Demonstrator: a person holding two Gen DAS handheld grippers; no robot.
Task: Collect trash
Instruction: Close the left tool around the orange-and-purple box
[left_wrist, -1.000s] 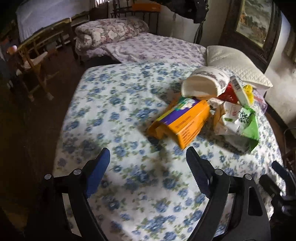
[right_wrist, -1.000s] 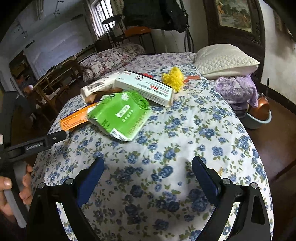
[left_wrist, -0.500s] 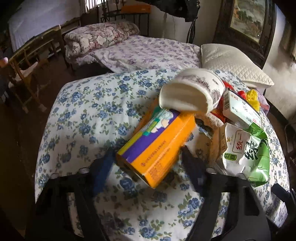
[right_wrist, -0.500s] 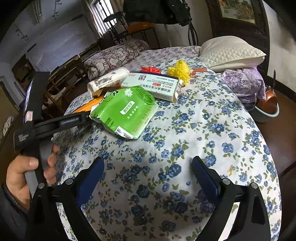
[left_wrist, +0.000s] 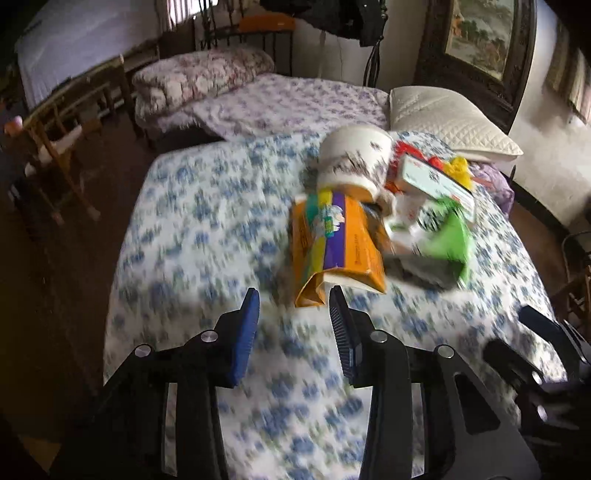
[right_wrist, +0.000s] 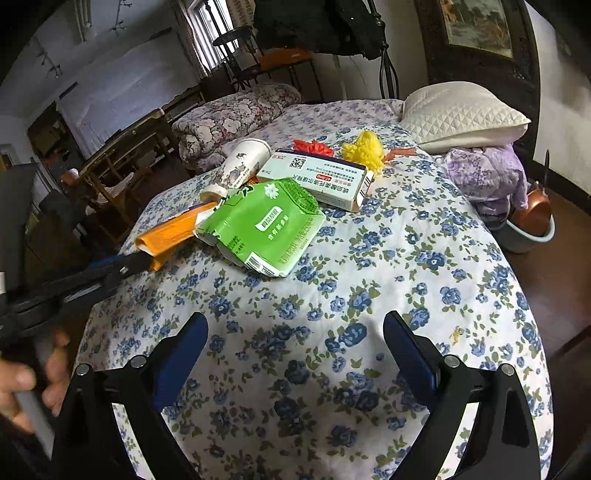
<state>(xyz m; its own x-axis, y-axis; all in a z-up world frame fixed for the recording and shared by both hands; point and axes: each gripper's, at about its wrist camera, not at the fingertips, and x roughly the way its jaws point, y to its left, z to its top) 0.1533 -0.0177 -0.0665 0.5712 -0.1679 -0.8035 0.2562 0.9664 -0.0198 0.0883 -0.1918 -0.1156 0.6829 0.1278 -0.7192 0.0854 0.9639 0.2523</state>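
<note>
Trash lies in a heap on the blue-flowered bedspread (right_wrist: 388, 280): an orange box (left_wrist: 334, 240), a green carton (right_wrist: 258, 225), a white paper cup (right_wrist: 242, 164), a white medicine box (right_wrist: 321, 179), and yellow (right_wrist: 364, 149) and red (right_wrist: 312, 146) scraps. My left gripper (left_wrist: 293, 295) is half closed and empty, its right finger just below the orange box's open end. In the right wrist view its tip (right_wrist: 136, 262) sits at the orange box (right_wrist: 166, 234). My right gripper (right_wrist: 295, 325) is wide open and empty, low over the bedspread, short of the green carton.
A white quilted pillow (right_wrist: 465, 114) and a purple cloth bundle (right_wrist: 487, 173) lie at the bed's far right. A grey basin with a copper pot (right_wrist: 532, 221) stands on the floor to the right. A folded floral quilt (left_wrist: 203, 77) and wooden chairs (left_wrist: 55, 147) are at the left.
My left gripper has narrowed from wide open to half closed and pulled back a little from the orange box, which has turned end-on. The right gripper has barely moved.
</note>
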